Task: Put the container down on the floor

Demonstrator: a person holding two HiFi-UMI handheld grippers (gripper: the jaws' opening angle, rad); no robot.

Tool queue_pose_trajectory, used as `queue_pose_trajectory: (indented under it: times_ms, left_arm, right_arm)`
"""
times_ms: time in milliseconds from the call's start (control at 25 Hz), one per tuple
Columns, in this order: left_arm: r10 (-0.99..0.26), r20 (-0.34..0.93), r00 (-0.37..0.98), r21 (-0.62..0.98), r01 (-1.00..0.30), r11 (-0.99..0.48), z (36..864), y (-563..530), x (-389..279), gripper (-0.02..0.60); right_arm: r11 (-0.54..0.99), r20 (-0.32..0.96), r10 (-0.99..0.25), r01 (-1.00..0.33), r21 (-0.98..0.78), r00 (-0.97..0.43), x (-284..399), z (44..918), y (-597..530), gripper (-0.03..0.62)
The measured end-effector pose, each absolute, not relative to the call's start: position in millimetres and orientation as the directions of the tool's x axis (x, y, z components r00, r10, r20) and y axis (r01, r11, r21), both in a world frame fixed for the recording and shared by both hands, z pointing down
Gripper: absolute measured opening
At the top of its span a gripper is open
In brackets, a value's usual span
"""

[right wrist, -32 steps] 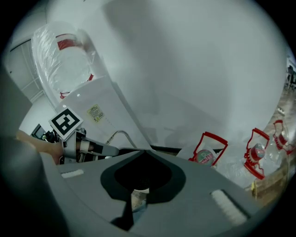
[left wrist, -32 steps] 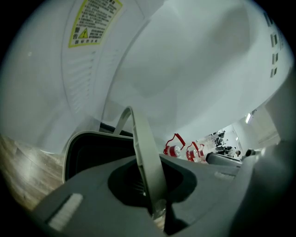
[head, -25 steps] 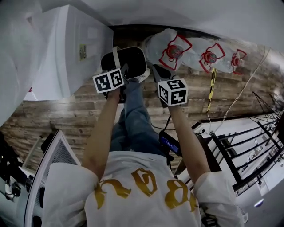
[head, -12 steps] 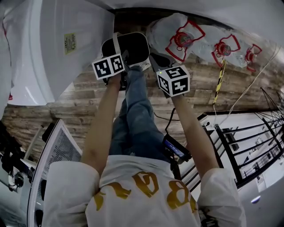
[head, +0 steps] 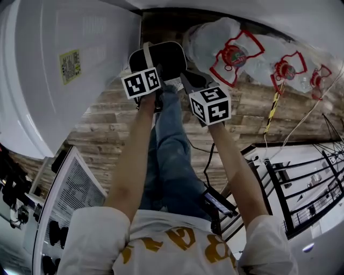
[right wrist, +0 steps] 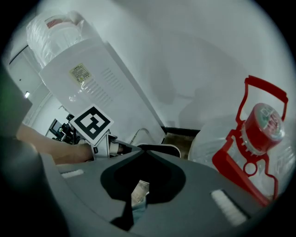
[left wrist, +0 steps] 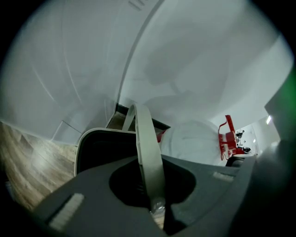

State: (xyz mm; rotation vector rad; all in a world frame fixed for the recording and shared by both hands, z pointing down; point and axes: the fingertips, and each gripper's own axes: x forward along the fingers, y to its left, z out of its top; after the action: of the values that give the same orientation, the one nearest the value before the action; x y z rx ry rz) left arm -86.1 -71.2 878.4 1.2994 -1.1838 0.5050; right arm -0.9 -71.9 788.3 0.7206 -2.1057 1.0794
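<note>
The head camera looks steeply down past the person's shirt (head: 172,252) and arms (head: 134,156) to the wooden floor (head: 102,123). The left gripper view sits low and very near the container (left wrist: 92,152). The handle (left wrist: 145,148) fills its middle, and it faces the white appliance (left wrist: 69,60). The right gripper view looks across from slightly farther back. All three views share the container, the appliance and the water bottle (right wrist: 212,139).

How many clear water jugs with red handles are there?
3, in a row along the wall: first jug beside the black container, second jug in the middle, third jug at the right edge. Others may be hidden.
</note>
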Motion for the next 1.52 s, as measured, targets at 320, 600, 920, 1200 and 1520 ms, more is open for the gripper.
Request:
queue_pose_trajectory:
  times_ms: [320, 600, 920, 1200, 1520]
  left_arm:
    - [-0.32, 0.875, 0.364, 0.451, -0.853, 0.263, 917, -85, -97, 0.009]
    - [-0.316, 0.874, 0.369, 0.447, -0.867, 0.223, 941, -105, -95, 0.009]
    - [-0.339, 0.857, 0.387, 0.464, -0.867, 0.182, 963, -128, -89, 0.009]
    - [-0.366, 0.851, 0.377, 0.458, -0.874, 0.164, 982, -140, -88, 0.014]
    - [-0.333, 0.883, 0.331, 0.401, -0.901, 0.167, 988, -119, -96, 0.005]
  right_arm:
    - [0.522, 0.746, -0.163, -0.698, -0.49, -0.646, -17, 826, -79, 0.028]
    - [0.497, 0.759, -0.167, -0.719, -0.486, -0.629, -20, 857, -82, 0.028]
    - [0.471, 0.77, -0.179, -0.741, -0.479, -0.612, -27, 882, -84, 0.028]
    - [0.454, 0.779, -0.18, -0.753, -0.476, -0.601, -24, 896, -83, 0.028]
    - [0.45, 0.787, -0.177, -0.76, -0.47, -0.591, -20, 896, -81, 0.028]
